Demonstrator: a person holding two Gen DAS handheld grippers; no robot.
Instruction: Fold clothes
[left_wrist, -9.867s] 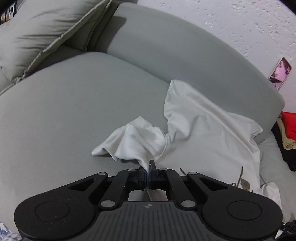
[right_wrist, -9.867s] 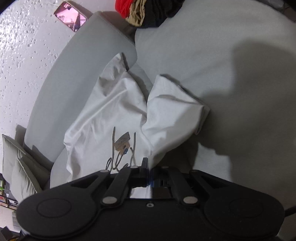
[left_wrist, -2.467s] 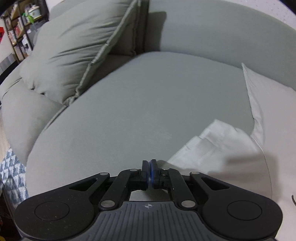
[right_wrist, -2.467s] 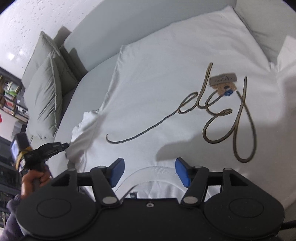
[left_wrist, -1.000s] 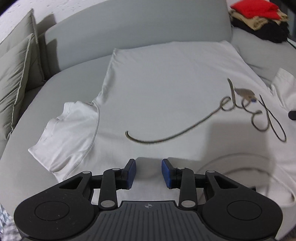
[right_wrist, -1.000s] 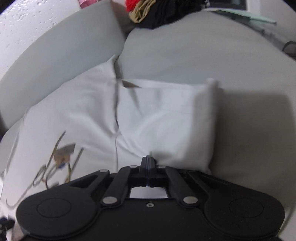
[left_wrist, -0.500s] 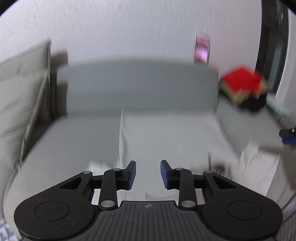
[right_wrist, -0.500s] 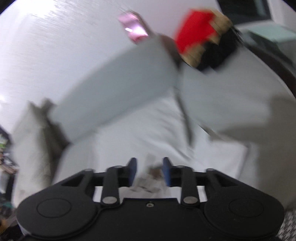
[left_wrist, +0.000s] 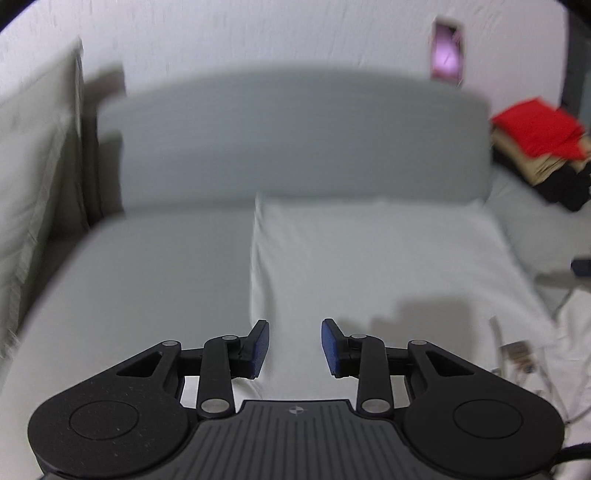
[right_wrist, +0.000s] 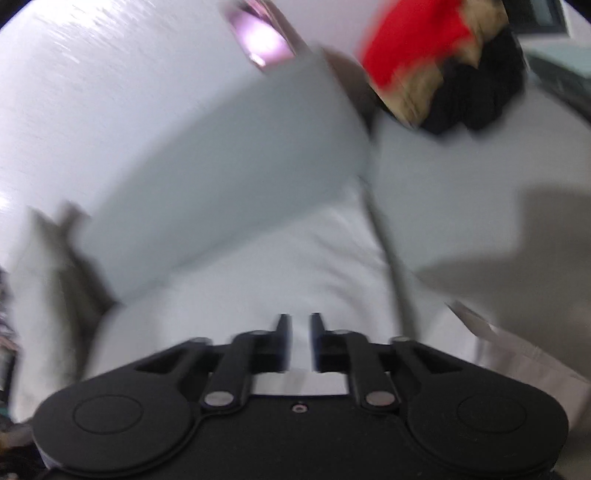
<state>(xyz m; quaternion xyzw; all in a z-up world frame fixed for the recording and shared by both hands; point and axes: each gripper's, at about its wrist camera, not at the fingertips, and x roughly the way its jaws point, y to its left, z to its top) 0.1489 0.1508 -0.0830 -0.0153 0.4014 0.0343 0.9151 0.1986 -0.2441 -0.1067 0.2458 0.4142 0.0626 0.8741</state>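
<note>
Pretty blurry all round, especially the right view. White shirt (left_wrist: 376, 266) spread flat on grey sofa (left_wrist: 147, 266), lower part cut off. Left gripper (left_wrist: 294, 349) jaws wide apart, empty; right gripper (right_wrist: 297, 341) jaws slightly apart, empty.

I was working in what looked like a home living room. A wide grey sofa (left_wrist: 295, 147) filled most of my left wrist view, its curved backrest set against a white textured wall (left_wrist: 258, 40). A large grey cushion (left_wrist: 33, 166) stood at the sofa's left end. On the seat lay a white garment (left_wrist: 369, 258), and at the far right a pile of folded clothes (left_wrist: 539, 147), red on top of tan and black, sat on the seat. A small pink-lit object (left_wrist: 447, 55), too blurred to identify, showed against the wall above the backrest.
</note>
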